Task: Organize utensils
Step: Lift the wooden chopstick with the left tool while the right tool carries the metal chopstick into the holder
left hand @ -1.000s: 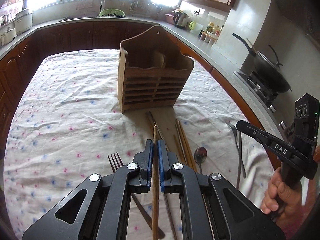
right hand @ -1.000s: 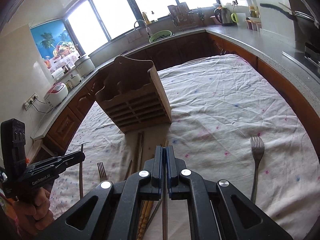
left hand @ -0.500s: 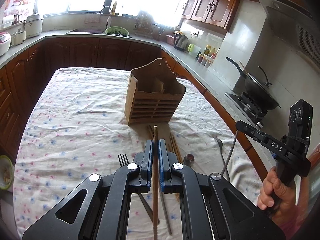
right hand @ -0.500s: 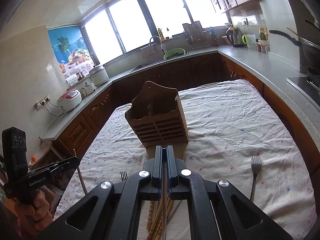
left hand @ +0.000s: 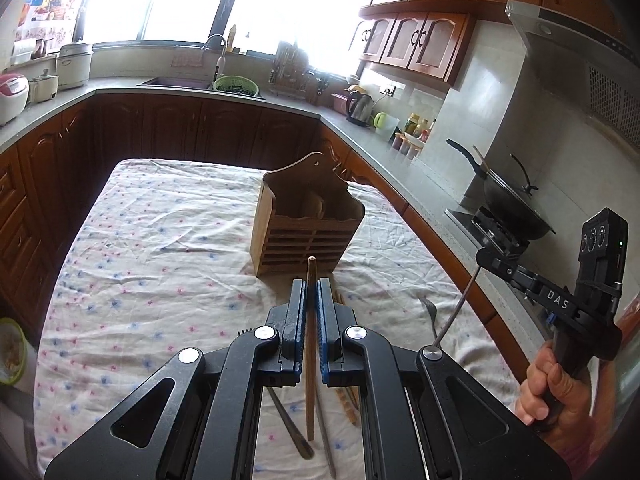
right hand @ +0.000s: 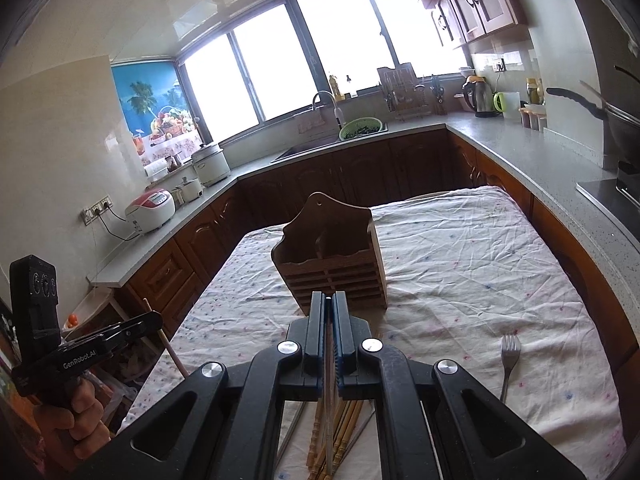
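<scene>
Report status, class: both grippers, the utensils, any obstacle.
Left gripper shut on wooden chopstick. Right gripper shut on thin metal utensil. Wooden holder ahead, path open.

Strong daylight floods in through the windows (right hand: 280,68), which are blown out to white glare in both views, while the dark cabinets (left hand: 168,132) stay dim, focus is fairly sharp, and fisheye distortion bends lines and darkens the corners.

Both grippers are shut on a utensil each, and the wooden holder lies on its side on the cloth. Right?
Not quite. The holder stands upright on the cloth, as the left wrist view shows. The left gripper and right gripper are each shut on a utensil.
</scene>
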`<state>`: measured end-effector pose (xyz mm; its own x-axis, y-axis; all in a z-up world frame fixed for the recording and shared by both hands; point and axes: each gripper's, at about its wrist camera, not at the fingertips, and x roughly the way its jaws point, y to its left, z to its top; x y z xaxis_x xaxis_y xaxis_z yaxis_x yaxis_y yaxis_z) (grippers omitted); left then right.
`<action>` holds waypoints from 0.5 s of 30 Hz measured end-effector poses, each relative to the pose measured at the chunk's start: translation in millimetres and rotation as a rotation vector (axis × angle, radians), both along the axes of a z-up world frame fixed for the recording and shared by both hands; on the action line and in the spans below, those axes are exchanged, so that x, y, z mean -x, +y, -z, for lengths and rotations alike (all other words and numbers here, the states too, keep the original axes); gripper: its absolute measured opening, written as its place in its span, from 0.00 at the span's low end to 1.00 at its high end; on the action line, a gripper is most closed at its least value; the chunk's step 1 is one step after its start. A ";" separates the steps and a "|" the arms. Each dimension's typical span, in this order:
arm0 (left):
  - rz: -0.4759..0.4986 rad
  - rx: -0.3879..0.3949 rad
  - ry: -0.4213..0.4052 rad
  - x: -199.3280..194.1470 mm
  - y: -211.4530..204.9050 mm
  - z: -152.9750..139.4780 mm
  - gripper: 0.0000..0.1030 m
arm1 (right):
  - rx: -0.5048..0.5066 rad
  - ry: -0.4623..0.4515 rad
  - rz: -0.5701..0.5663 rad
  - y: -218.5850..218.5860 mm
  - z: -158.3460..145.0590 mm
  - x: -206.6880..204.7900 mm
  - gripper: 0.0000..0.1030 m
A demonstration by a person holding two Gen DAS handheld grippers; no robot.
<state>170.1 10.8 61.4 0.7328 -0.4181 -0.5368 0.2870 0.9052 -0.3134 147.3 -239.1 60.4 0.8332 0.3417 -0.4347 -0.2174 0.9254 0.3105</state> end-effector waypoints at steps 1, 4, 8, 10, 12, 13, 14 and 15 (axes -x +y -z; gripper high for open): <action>-0.003 0.000 -0.004 -0.4 0.2 -1.6 0.04 | -0.001 -0.005 0.001 -0.6 -1.9 -0.1 0.03; -0.008 0.009 -0.021 -4.1 1.5 -7.8 0.04 | -0.007 -0.021 0.008 -2.2 -6.9 -4.4 0.03; -0.015 0.029 -0.059 -12.5 2.5 -20.0 0.04 | -0.018 -0.050 0.012 -3.2 -16.8 -16.0 0.03; -0.021 0.034 -0.085 -19.1 2.2 -28.2 0.04 | -0.017 -0.069 0.010 -2.5 -24.0 -24.5 0.03; -0.029 0.042 -0.111 -27.8 1.8 -37.5 0.04 | -0.012 -0.095 0.014 -1.5 -33.2 -34.3 0.03; -0.034 0.044 -0.125 -33.2 1.6 -42.5 0.04 | -0.013 -0.109 0.019 -1.5 -39.0 -40.0 0.03; -0.037 0.048 -0.138 -38.9 1.2 -48.1 0.04 | -0.014 -0.125 0.026 -1.8 -45.0 -46.3 0.03; -0.041 0.054 -0.152 -44.7 0.8 -53.8 0.04 | -0.017 -0.142 0.032 -2.5 -51.1 -52.6 0.03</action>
